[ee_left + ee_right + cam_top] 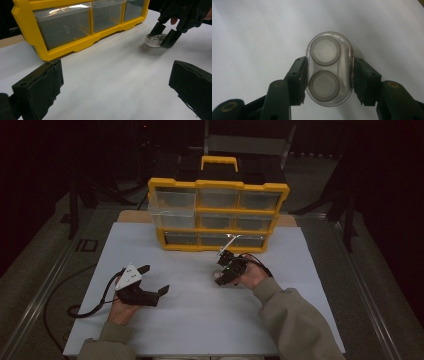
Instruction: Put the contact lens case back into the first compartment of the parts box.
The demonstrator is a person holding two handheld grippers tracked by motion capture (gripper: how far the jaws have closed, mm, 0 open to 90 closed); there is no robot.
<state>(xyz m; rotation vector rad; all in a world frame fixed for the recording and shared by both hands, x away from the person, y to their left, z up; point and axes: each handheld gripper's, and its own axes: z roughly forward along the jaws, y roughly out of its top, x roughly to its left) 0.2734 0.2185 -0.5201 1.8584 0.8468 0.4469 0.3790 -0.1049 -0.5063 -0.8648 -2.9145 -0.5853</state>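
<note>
where the clear case [329, 68] lies, yellow organizer [217, 215] just behind

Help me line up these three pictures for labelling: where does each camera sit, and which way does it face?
High view: above the person's side, looking forward and down at the white table and yellow drawer cabinet; both forearms and hands show.
Left gripper view: rides the left tongs, looking along the tabletop; its open black jaws show.
Right gripper view: rides the right tongs, facing down; its jaws clamp a clear oval case.
Shared: the left gripper view also shows that case.
</note>
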